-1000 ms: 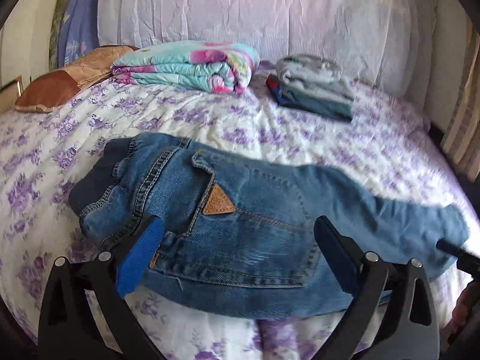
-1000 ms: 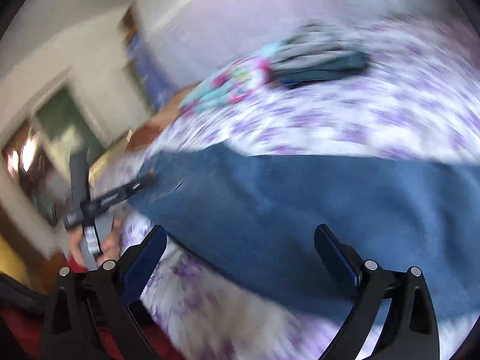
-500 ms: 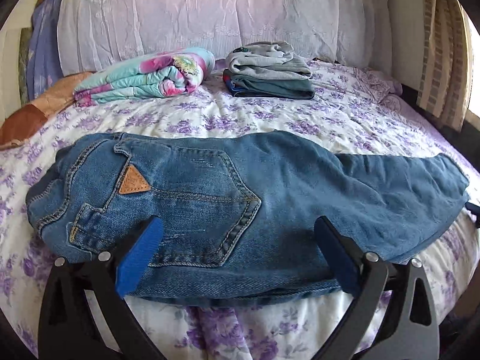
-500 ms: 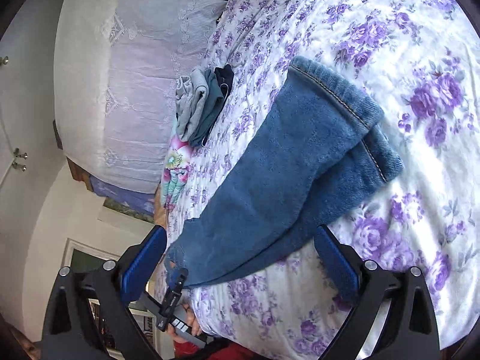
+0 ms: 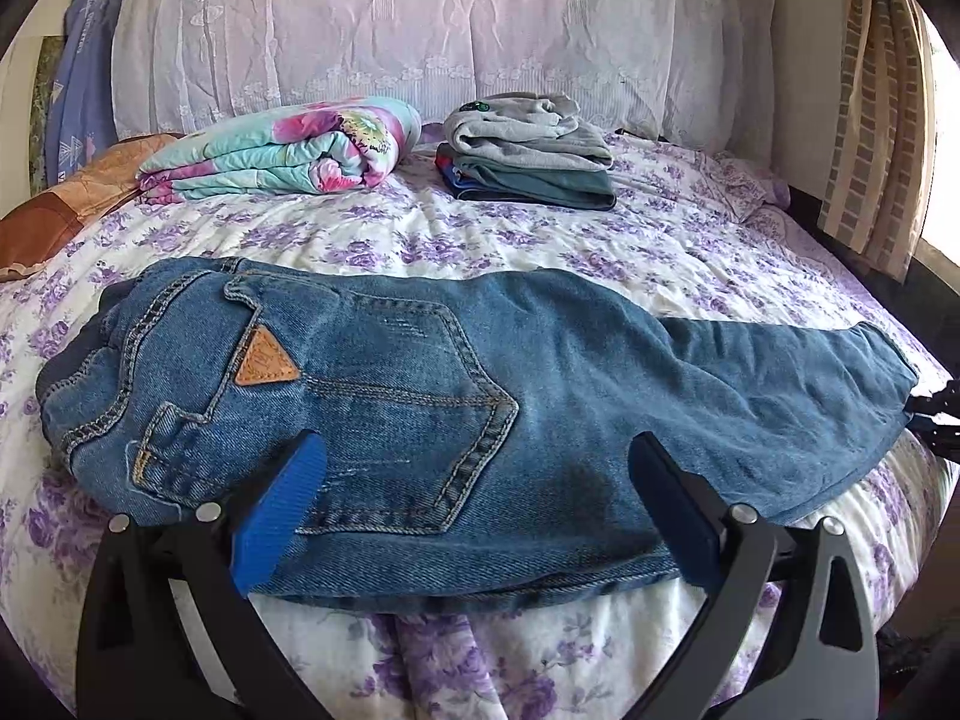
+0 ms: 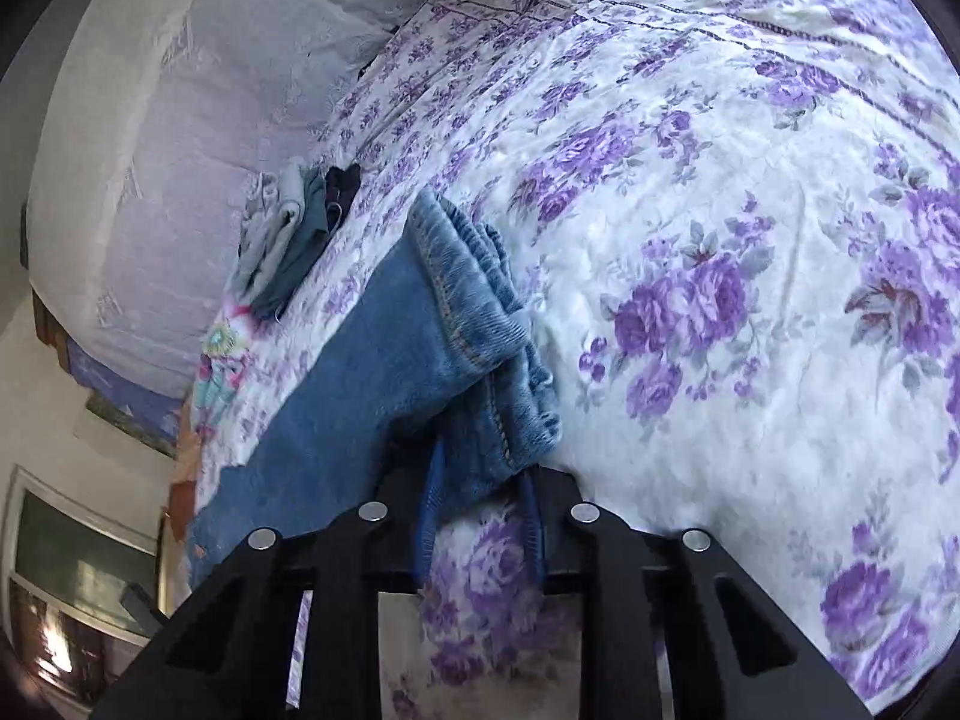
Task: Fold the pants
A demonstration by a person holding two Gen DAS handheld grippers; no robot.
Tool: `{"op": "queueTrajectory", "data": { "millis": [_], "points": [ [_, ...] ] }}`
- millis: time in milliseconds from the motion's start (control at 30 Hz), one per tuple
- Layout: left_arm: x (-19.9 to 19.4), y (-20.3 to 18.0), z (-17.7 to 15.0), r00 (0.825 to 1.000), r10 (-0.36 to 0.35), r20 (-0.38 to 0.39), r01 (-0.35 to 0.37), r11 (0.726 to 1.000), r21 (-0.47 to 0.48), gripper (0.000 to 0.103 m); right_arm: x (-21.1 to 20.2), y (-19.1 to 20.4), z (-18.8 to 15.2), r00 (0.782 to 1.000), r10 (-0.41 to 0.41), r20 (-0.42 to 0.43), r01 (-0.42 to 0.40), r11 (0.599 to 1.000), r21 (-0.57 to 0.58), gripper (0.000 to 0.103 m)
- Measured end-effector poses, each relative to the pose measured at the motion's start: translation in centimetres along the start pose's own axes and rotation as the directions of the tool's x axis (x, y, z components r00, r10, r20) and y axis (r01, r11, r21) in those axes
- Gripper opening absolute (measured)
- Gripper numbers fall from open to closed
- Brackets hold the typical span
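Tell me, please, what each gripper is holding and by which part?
The right gripper is closing on the jeans at the leg hems; the left gripper, open above the seat, holds nothing.

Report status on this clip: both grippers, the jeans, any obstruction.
Left gripper open, over the jeans seat. Right gripper closing on the leg hem. Jeans flat on bedspread. Nothing obstructing.

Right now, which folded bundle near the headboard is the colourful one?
The floral blanket, pink and turquoise, on the left; the clothes pile beside it is grey and dark blue.
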State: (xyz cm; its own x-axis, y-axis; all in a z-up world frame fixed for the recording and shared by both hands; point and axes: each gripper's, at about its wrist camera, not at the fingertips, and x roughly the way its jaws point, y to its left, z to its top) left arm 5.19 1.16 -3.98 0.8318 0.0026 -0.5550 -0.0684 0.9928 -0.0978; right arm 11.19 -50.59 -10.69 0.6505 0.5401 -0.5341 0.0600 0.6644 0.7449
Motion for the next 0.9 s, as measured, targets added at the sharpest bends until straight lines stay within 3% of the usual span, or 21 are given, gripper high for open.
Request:
{"op": "queueTrajectory", "data": {
  "millis": [233,300,367,433,500,567,633,667,800,833,867,900],
  "points": [
    [0.0,-0.1,-0.1,1.0,0.002,-0.001,-0.002,1.0,0.001,0.098,-2.8,2.7,0.4,0.992,0.079,0.097,-0.068,0.991,-0.112,0.011],
    [-0.1,-0.1,0.0,1.0,0.0,0.0,0.0,1.0,-0.001,0.098,-2.3,2.2,0.4,0.997,0.029,0.076,-0.018,0.99,-0.138,0.011],
    [-0.1,-0.1,-0.1,1.0,-0.001,0.002,0.001,1.0,0.0,0.098,-0.5,-0.1,0.1,1.0,-0.01,0.017,0.011,0.996,-0.088,0.01],
    [-0.2,0.0,-0.1,1.0,-0.005,0.002,0.005,1.0,0.001,0.098,-0.7,-1.2,0.2,0.999,0.05,0.019,-0.049,0.997,-0.064,0.009],
    [-0.2,0.0,-0.1,1.0,-0.004,0.002,0.004,1.0,0.002,0.098,-1.8,-0.7,0.5,0.998,0.037,0.045,-0.035,0.999,-0.039,0.017],
    [-0.2,0.0,-0.1,1.0,-0.007,0.004,0.007,1.0,0.0,0.098,-3.7,-0.2,0.8,0.992,-0.023,0.125,0.029,0.999,-0.046,0.023],
    [-0.3,0.0,-0.2,1.0,-0.012,0.008,0.012,1.0,-0.004,0.098,-5.4,0.5,0.8,0.981,-0.033,0.192,0.046,0.997,-0.063,0.024],
    [-0.4,0.1,-0.2,1.0,-0.015,0.01,0.015,1.0,-0.006,0.098,-5.8,1.2,0.8,0.979,-0.002,0.203,0.017,0.997,-0.073,0.024],
    [-0.4,0.1,-0.2,1.0,-0.016,0.01,0.016,1.0,-0.005,0.098,-5.5,5.1,0.2,0.978,0.108,0.176,-0.075,0.98,-0.183,0.027],
    [-0.4,0.1,-0.2,1.0,-0.018,0.01,0.018,1.0,-0.006,0.098,-4.9,5.8,0.2,0.979,0.119,0.166,-0.085,0.977,-0.197,0.033],
    [-0.4,0.1,-0.2,1.0,-0.018,0.009,0.018,1.0,-0.005,0.098,-4.0,5.9,0.2,0.982,0.112,0.151,-0.082,0.978,-0.193,0.047],
    [-0.4,0.1,-0.1,1.0,-0.018,0.009,0.018,1.0,-0.005,0.098,-3.1,5.6,0.2,0.987,0.09,0.135,-0.065,0.982,-0.176,0.051]
  ]
}}
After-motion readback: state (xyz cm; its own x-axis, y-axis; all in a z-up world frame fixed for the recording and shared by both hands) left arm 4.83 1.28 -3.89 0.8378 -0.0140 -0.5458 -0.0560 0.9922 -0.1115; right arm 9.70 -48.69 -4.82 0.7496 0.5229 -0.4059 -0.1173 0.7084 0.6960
